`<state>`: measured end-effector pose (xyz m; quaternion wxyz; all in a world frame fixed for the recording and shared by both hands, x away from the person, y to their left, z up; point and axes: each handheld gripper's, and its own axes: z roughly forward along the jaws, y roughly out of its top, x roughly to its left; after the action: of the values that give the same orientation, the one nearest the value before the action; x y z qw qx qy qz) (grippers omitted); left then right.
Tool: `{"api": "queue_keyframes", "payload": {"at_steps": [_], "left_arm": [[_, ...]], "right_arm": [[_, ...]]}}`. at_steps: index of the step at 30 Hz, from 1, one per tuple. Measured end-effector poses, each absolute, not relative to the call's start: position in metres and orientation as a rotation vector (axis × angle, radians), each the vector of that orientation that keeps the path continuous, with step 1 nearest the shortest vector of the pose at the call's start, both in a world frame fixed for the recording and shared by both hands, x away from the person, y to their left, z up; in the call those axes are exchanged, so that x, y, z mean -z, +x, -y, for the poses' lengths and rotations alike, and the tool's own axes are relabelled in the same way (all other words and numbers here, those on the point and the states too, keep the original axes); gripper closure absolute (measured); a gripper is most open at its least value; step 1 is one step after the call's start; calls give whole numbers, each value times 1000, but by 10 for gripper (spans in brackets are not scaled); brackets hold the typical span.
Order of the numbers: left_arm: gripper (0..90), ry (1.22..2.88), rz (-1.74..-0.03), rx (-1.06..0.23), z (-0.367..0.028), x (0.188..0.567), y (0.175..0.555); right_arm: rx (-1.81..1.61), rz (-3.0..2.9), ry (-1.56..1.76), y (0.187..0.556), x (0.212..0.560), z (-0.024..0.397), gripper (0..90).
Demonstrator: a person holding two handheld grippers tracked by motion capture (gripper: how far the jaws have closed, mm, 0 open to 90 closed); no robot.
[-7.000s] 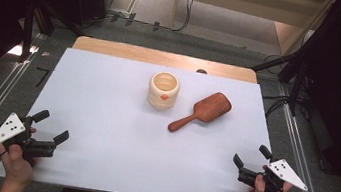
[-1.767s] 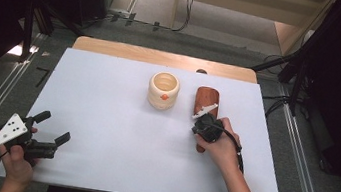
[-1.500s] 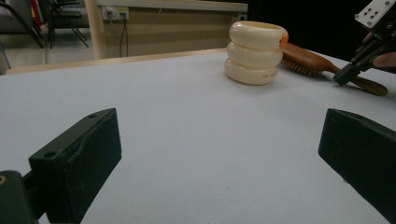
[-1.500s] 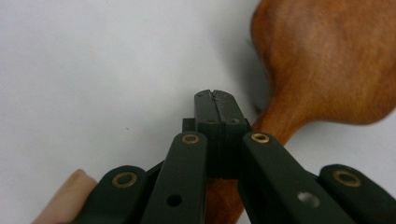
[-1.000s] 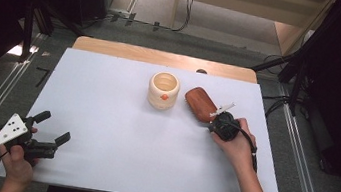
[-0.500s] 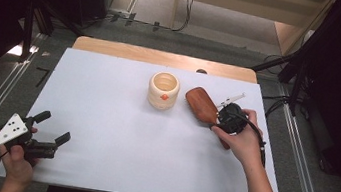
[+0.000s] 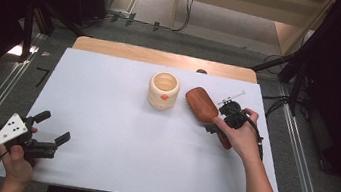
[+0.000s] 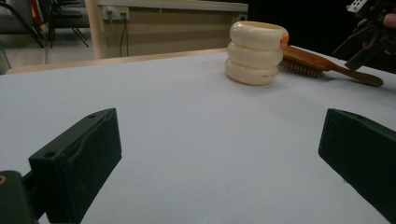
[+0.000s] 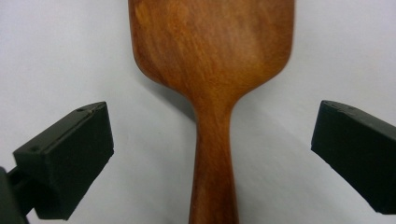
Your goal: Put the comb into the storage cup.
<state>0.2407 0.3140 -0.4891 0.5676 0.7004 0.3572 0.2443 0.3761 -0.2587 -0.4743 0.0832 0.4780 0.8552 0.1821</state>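
A wooden hairbrush lies back-up on the white table cover, its head next to a cream ribbed cup and its handle pointing to the front right. My right gripper hovers over the handle. In the right gripper view its jaws have just been opening and now stand wide on either side of the hairbrush neck without touching it; the right gripper is open. At the front left, my left gripper rests open and holds nothing. The left gripper looks across at the cup and the hairbrush.
The white cover spreads wide between the two hands. A strip of bare wooden tabletop runs along the far edge. Metal rails flank the table, and cables lie on the floor beyond it.
My right gripper swung the brush so its head sits beside the cup, then let go of the handle and opened wide. The left gripper stayed put.
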Motion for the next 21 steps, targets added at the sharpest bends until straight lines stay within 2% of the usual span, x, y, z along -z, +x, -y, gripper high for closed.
{"api": "queue_keyframes", "payload": {"at_steps": [2, 3, 4, 5, 7, 9, 10, 11, 12, 13, 16, 19, 21], "left_arm": [[1, 1646, -839, -574, -314, 489, 241], [0, 1646, -839, -574, -314, 489, 241], [0, 1646, -839, -574, -314, 489, 241], [1, 1646, -839, -574, -314, 489, 241], [1, 1646, -838, -575, -314, 489, 241], [0, 1646, -838, -575, -314, 489, 241], [1, 1646, -838, -575, -314, 489, 241], [1, 1646, -838, -575, -314, 489, 241], [1, 1646, -838, -575, -314, 489, 241], [1, 1646, -838, -574, -314, 489, 241], [0, 1647, -838, -575, -314, 489, 241], [0, 1649, -837, -576, -314, 489, 241], [0, 1649, -836, -577, -314, 489, 241]], "right_arm": [[-517, -2567, 1432, 378, 478, 256, 0], [-506, -2564, 1434, 379, 480, 255, 38], [-506, -2564, 1434, 379, 480, 255, 38], [-491, -2557, 1448, 380, 482, 253, 123], [-468, -2565, 1440, 380, 484, 251, 204], [-451, -2565, 1431, 380, 486, 249, 278], [-451, -2565, 1431, 380, 486, 249, 278], [-442, -2564, 1437, 380, 487, 248, 386], [-442, -2564, 1437, 380, 487, 248, 386], [-434, -2570, 1429, 380, 488, 249, 453], [-451, -2579, 1430, 380, 488, 248, 525], [-449, -2579, 1441, 380, 487, 248, 641], [-470, -2571, 1467, 380, 487, 250, 664]]}}
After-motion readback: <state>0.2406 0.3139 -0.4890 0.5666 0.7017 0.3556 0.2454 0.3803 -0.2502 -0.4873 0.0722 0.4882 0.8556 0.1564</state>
